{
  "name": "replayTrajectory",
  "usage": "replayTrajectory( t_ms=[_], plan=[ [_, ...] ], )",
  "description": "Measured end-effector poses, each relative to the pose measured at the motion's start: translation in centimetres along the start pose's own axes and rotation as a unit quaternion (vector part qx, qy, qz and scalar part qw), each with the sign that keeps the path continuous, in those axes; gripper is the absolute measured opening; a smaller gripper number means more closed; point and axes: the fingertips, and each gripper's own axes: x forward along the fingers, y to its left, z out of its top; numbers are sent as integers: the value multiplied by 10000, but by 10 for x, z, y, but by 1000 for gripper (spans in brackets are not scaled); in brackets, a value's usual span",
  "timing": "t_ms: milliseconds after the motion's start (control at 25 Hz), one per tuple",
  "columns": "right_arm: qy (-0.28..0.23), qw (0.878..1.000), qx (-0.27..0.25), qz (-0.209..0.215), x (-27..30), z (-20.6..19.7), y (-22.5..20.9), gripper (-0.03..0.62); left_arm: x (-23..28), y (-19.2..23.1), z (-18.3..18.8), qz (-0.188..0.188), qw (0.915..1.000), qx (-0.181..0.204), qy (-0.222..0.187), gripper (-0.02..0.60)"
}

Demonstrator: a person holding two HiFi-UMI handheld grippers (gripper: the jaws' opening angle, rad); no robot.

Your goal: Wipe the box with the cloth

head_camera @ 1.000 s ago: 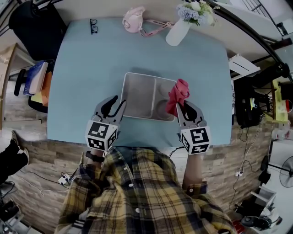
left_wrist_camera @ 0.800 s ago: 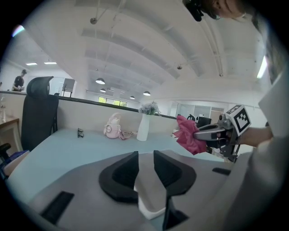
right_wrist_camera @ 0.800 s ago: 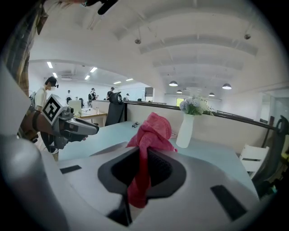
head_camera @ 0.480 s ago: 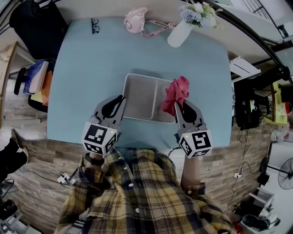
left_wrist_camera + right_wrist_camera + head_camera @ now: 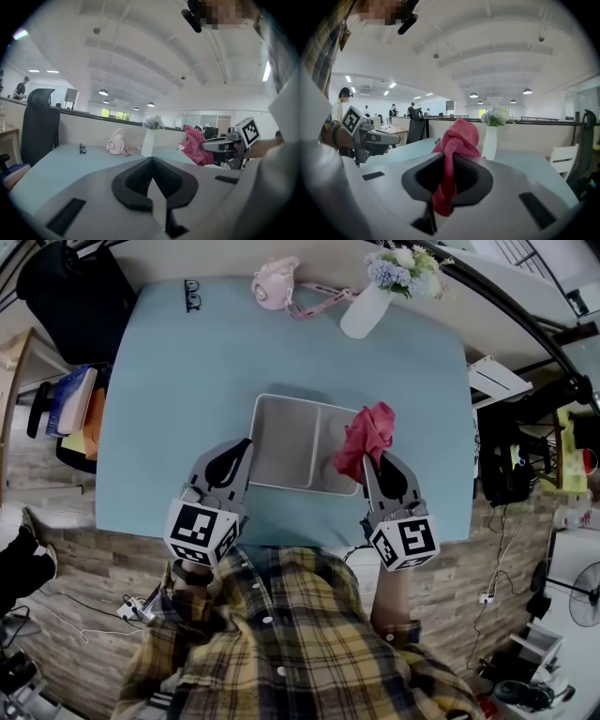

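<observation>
A grey metal box [image 5: 286, 442] with two compartments lies on the light blue table [image 5: 178, 381]. My right gripper [image 5: 368, 457] hovers at the box's near right corner, shut on a red cloth [image 5: 367, 432] that bunches above its tips. In the right gripper view the cloth [image 5: 459, 136] hangs down between the shut jaws of my right gripper [image 5: 450, 159]. My left gripper [image 5: 246, 446] is over the box's near left edge. Its jaws have just been closing and now stand shut, with nothing between them in the left gripper view [image 5: 152, 161].
A white vase of flowers [image 5: 367, 304], a pink bottle with a strap [image 5: 273, 282] and dark glasses [image 5: 192, 296] stand along the table's far edge. A black chair [image 5: 66, 287] and stacked books [image 5: 70, 399] are off the table's left side.
The left jaws, spread a second ago, have come together. Both grippers have risen a little, and the red cloth has lifted with the right one.
</observation>
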Motion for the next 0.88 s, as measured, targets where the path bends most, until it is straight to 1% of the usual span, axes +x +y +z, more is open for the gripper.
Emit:
replayTrajectory(
  t_ms=[440,680,880],
  plan=[
    [-107,9997,122,-184,-9,1,-10,46,-5,-7,6,-14,9997,232,57,-9],
    [-149,9996,141,-178,-9,3,-9,46,-6,-7,8,17,9997,255,27,-9],
    [-38,9999,65,-142,-9,-3,-5,46,-9,-5,7,60,9997,245,21,-9]
  ],
)
